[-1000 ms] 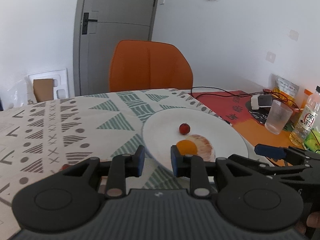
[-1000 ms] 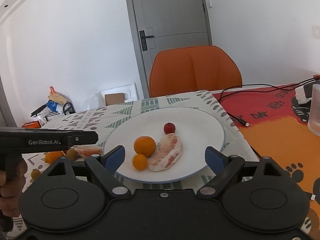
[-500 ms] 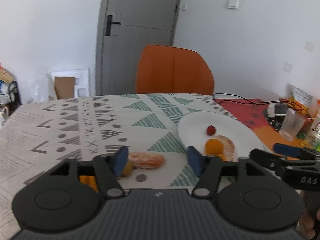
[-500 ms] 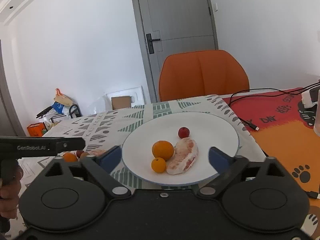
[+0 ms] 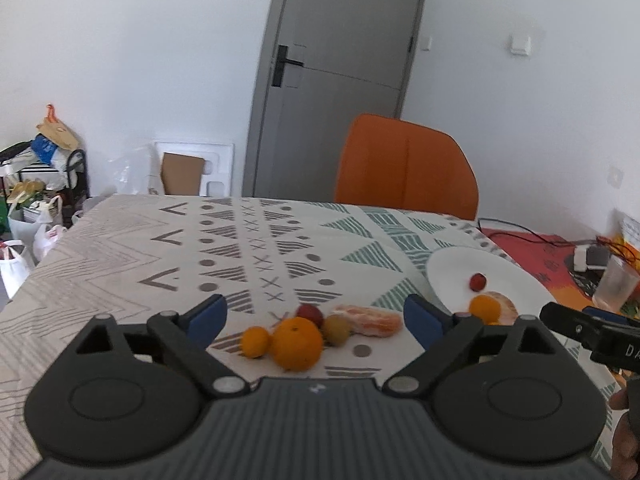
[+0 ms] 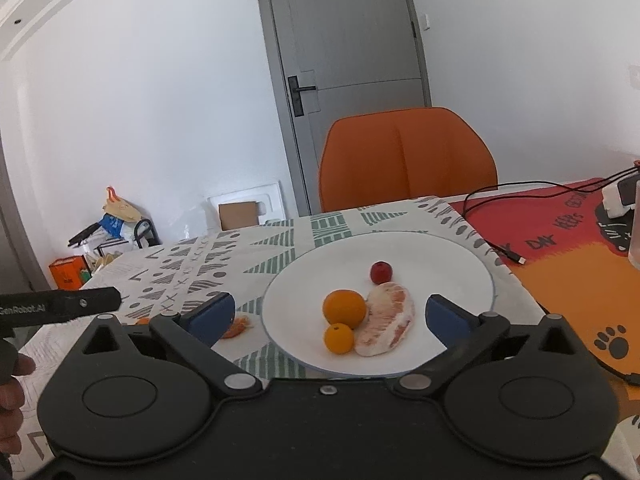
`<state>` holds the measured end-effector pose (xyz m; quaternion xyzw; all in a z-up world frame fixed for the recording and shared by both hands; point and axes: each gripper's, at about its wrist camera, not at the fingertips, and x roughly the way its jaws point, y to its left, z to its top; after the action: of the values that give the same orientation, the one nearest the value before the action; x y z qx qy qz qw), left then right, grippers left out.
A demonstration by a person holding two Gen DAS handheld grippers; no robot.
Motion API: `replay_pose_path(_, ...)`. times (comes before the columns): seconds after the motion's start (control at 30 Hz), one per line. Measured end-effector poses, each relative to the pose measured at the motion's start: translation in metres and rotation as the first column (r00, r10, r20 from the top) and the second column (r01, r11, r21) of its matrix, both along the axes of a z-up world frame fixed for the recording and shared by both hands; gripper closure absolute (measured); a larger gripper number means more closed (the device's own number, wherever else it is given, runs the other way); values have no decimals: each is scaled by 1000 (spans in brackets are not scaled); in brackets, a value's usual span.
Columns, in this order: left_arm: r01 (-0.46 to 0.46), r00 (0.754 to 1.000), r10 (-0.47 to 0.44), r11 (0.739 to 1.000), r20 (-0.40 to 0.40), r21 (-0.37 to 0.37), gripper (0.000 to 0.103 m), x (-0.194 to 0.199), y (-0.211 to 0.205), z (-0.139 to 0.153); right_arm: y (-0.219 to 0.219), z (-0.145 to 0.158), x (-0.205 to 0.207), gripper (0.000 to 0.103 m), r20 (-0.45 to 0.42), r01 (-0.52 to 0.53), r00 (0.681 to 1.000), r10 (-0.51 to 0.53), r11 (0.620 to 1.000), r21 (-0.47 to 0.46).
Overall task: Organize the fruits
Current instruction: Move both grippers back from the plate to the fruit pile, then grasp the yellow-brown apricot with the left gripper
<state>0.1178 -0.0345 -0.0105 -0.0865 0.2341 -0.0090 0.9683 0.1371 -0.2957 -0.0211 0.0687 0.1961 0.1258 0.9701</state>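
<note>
Left wrist view only: loose fruit cluster on the tablecloth, between the left gripper fingers, untouched.
Right wrist view only: whole plate holding orange, small citrus, pomelo piece, red fruit.
Left fingers: wide apart, just been opening.
Right gripper: fingers fully apart, empty.
Change: left view swung from plate to cluster.
</note>
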Motion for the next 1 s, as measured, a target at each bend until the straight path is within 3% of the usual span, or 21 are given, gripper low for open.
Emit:
replay_pose_path(0.27,-42,999,42,999,-4,-15,9,-10,21,-3,15,5,-4,0,15,-24,1000,24,999,-22)
replay_pose_path(0.67,-69,997,68,998,-24,-16,12,-18,43,-14,44,4,-3,0,-19,-167,986,167,986,-24)
replay_pose_path(1.0,-47,995,43,998,-87,-43,33,-15,38,-36,49,-6,7,0,-74,-184,980,185,983,27)
